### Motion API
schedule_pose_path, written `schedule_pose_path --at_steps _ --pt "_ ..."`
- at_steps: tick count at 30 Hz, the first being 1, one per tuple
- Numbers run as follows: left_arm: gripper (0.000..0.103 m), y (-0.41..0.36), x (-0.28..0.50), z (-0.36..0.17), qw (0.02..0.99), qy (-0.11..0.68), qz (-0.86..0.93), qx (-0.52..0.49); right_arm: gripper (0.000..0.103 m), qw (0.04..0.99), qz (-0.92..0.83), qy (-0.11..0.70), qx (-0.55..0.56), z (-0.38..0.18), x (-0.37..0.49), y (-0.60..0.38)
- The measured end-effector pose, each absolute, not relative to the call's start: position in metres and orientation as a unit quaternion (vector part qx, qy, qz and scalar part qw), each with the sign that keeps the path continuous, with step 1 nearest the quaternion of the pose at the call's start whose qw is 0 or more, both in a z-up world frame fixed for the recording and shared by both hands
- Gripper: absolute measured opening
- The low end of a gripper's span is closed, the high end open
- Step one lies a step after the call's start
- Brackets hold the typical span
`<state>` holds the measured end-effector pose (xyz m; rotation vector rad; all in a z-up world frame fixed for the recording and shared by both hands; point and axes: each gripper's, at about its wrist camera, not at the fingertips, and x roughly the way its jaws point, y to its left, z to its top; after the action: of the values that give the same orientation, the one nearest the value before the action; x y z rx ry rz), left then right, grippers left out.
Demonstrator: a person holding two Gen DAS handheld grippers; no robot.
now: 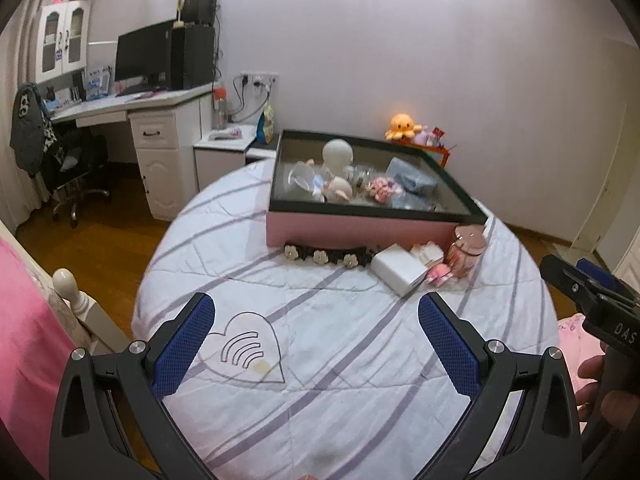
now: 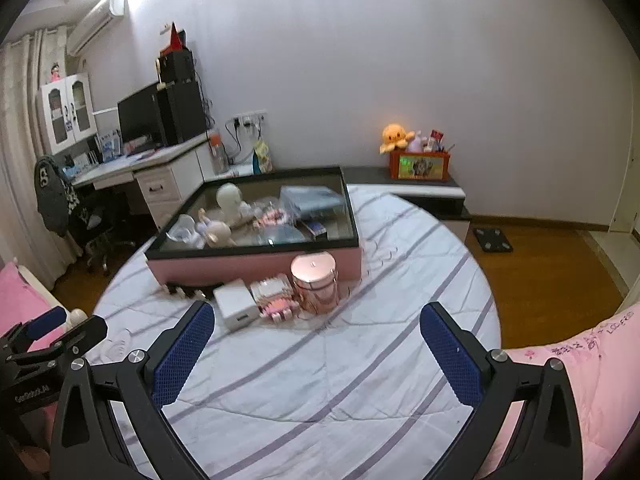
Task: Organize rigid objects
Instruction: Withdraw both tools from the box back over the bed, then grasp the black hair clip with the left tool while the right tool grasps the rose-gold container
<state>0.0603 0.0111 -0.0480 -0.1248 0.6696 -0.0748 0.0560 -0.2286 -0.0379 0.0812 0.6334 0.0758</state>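
Observation:
A pink box with a black rim [image 1: 356, 232] [image 2: 256, 266] stands on the striped bed cover and holds doll heads, a blue packet and clear items. In front of it lie a white box [image 1: 400, 270] [image 2: 236, 306], a small pink toy [image 1: 438, 270] [image 2: 278, 306], a rose-gold jar [image 1: 466, 250] [image 2: 316, 284] and a black strip with white flowers [image 1: 324, 256] [image 2: 192, 291]. My left gripper [image 1: 316, 312] hangs open over the bare cover, well short of them. My right gripper [image 2: 318, 320] is open too, just before the white box and jar.
The round bed cover [image 1: 320, 360] [image 2: 360, 360] ends at wooden floor on both sides. A desk with a monitor [image 1: 144, 60] stands far left. An orange plush [image 2: 394, 136] sits on a low cabinet behind. Pink bedding [image 2: 580, 380] lies at the right, a bedpost [image 1: 66, 284] at the left.

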Motion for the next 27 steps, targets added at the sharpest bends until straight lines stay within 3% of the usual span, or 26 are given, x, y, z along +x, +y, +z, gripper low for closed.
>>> schedule_pose_path --at_steps 21,24,25,27 --pt "0.103 -0.004 0.149 -0.094 0.918 0.390 -0.039 -0.063 0.101 0.919 0.056 0.390 0.033 -0.095 0.167 -0.232" --pt "0.103 -0.005 0.157 -0.097 0.917 0.393 -0.038 -0.059 0.084 0.912 0.065 0.405 0.026 -0.103 0.179 -0.226" --pt "0.103 -0.006 0.159 -0.098 0.916 0.395 -0.036 -0.057 0.065 0.909 0.070 0.409 0.026 -0.106 0.181 -0.226" --pt "0.103 -0.008 0.166 -0.101 0.915 0.399 -0.036 -0.055 0.049 0.907 0.078 0.413 0.027 -0.111 0.183 -0.223"
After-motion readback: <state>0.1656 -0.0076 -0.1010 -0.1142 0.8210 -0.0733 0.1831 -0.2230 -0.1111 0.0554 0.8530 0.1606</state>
